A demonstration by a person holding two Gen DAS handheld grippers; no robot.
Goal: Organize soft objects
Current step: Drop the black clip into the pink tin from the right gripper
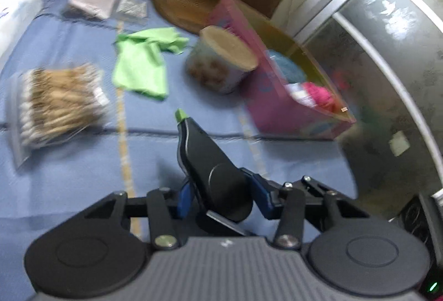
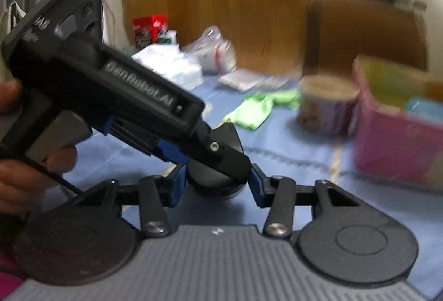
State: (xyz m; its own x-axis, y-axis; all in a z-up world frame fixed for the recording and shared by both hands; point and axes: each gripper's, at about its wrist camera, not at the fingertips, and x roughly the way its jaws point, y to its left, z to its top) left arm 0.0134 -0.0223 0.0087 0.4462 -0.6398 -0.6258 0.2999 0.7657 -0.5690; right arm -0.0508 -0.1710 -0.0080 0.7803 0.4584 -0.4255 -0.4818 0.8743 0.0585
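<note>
Hand-held gripper, left: grip unreadable; only its view shows the cotton-swab bag.

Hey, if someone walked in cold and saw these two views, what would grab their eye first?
Probably the bright green cloth crumpled on the blue bedcover, mid-scene. Next, the pink box at right, holding blue and pink soft things, with a round lidded tin leaning against it. In the right wrist view, the left gripper crosses from the left, a hand holding it.
</note>
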